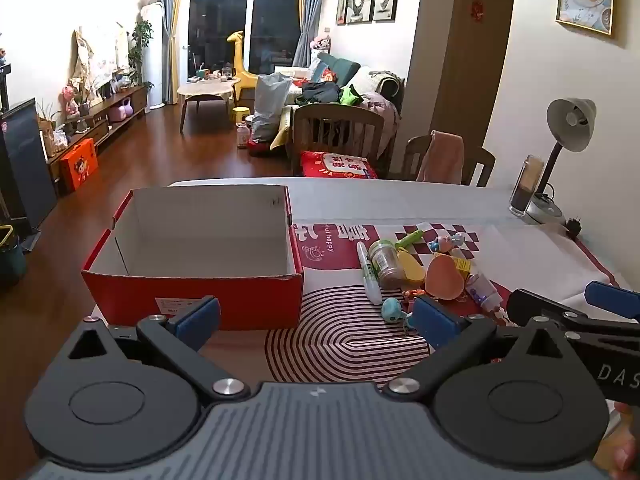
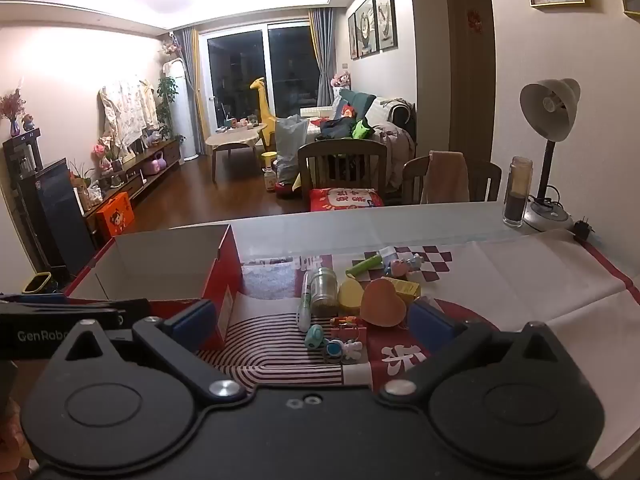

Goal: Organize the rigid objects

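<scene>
left gripper (image 1: 316,320) jaws wide, empty | right gripper (image 2: 314,322) same | "GenRobo", "DAS" lettering

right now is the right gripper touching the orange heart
Apart. In the right wrist view the right gripper is open with nothing between its fingers, and the orange heart lies on the mat ahead, patterned mat visible between it and the left finger; the right fingertip sits just beside it.
</scene>
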`<action>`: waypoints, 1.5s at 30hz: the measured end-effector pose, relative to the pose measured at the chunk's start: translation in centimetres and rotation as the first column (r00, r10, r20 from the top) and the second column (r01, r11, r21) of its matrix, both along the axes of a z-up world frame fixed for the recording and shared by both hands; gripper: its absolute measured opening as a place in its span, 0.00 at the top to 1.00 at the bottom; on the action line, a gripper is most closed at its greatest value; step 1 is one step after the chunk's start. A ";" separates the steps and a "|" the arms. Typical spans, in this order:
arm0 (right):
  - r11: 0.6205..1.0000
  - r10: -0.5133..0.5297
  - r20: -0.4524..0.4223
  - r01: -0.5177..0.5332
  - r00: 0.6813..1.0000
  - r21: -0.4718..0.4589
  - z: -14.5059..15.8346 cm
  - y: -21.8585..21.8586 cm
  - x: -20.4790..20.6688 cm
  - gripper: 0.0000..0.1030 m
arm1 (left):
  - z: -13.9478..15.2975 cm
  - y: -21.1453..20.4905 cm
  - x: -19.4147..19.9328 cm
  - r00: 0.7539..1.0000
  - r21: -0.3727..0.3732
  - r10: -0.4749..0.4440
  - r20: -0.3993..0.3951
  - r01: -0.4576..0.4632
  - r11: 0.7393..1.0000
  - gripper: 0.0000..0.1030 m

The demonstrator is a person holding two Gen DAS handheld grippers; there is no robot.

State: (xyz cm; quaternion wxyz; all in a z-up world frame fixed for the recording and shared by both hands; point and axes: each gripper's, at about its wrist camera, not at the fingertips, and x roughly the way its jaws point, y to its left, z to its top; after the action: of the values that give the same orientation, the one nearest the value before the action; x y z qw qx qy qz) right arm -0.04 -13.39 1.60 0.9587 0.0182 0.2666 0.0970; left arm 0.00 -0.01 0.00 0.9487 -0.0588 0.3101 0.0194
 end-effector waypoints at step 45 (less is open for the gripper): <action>0.995 0.078 -0.023 -0.076 0.997 0.062 0.8 -3.7 2.2 0.00 | -0.2 -3.4 2.5 0.996 0.019 0.075 -0.042 -0.074 0.997 0.00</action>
State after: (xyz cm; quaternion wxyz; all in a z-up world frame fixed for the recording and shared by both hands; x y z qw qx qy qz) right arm 2.16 -17.10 2.42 0.9498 0.0382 0.2763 0.1418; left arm 2.53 -3.37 -0.20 0.9410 -0.0616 0.3275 0.0586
